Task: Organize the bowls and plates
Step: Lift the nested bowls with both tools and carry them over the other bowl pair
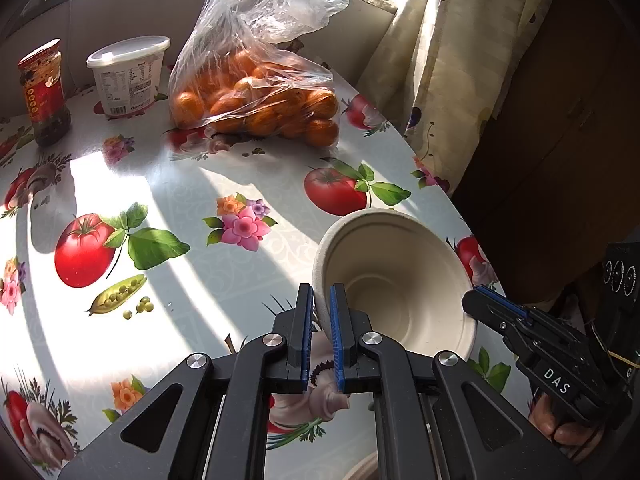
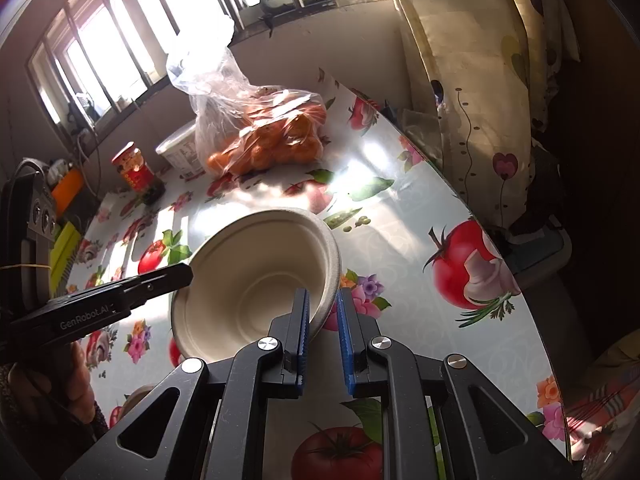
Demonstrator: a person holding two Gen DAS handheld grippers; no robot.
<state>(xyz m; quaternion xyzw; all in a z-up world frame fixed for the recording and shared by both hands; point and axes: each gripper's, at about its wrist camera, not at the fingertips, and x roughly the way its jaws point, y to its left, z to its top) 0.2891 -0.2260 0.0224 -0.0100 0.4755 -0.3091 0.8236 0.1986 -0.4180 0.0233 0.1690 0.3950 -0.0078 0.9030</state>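
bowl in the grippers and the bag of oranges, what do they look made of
Bowl: probably molded paper pulp, judging by its matte off-white surface, pressed rings and thick soft rim. Bag: thin clear plastic film, glossy and crinkled, the oranges showing through.

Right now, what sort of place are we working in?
Probably a home kitchen or dining corner. A table with a glossy vegetable-and-flower print cloth carries a clear plastic bag of oranges, a red-labelled jar and a white lidded tub, beside a sunlit barred window and patterned curtain.
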